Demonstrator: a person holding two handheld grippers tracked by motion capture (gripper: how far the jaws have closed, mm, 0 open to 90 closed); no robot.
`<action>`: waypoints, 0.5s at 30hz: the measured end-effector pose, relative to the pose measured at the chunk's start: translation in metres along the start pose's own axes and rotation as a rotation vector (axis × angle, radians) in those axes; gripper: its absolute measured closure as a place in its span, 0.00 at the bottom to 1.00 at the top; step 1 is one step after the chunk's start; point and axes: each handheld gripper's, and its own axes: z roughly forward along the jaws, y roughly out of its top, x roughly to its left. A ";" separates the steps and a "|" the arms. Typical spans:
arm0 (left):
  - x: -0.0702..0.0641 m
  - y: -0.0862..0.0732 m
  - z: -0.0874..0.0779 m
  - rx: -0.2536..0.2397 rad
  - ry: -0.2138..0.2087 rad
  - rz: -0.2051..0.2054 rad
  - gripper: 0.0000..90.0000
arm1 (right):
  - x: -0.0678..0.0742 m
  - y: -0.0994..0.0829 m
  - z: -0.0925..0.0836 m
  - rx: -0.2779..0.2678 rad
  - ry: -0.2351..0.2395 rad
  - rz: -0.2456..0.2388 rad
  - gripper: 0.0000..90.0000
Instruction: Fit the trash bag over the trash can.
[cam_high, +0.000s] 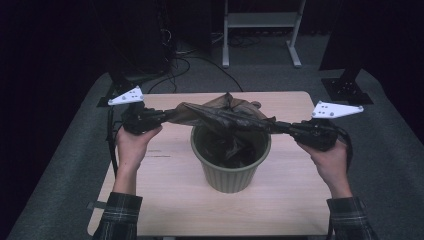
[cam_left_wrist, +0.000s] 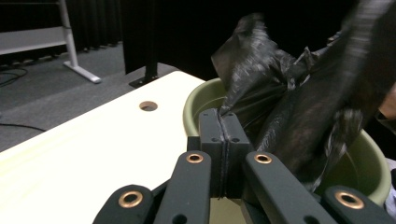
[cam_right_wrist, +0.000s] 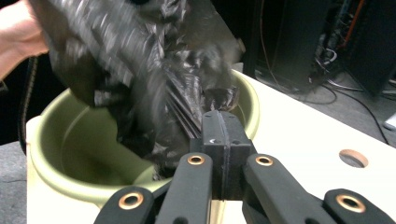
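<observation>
A black plastic bin bag (cam_high: 225, 119) is stretched above a green ribbed bin (cam_high: 231, 172) in the middle of the wooden table (cam_high: 165, 200). My left gripper (cam_high: 167, 116) is shut on the bag's left edge, and my right gripper (cam_high: 282, 127) is shut on its right edge. The left gripper view has the pads pressed together on the film (cam_left_wrist: 261, 102), with the bin's rim (cam_left_wrist: 196, 100) just behind. In the right gripper view the bag (cam_right_wrist: 140, 70) hangs blurred over the bin (cam_right_wrist: 70, 154), pinched at the jaw tips. Part of the bag droops into the bin.
The table has a round cable hole (cam_left_wrist: 148, 106) near one corner and another (cam_right_wrist: 353, 158) near the right side. Grey carpet surrounds it. A white frame's legs (cam_high: 260, 30) and loose cables (cam_high: 180, 60) lie on the floor beyond the far edge.
</observation>
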 end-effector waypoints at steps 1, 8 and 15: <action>0.001 -0.002 -0.003 -0.003 0.004 -0.003 1.00 | -0.001 -0.003 -0.003 -0.003 0.001 0.004 1.00; 0.000 -0.017 -0.009 -0.006 0.007 -0.014 1.00 | -0.009 -0.022 -0.016 -0.018 -0.020 0.041 1.00; -0.007 -0.025 -0.009 -0.028 -0.045 -0.015 0.99 | -0.005 -0.028 -0.015 -0.018 -0.014 0.031 1.00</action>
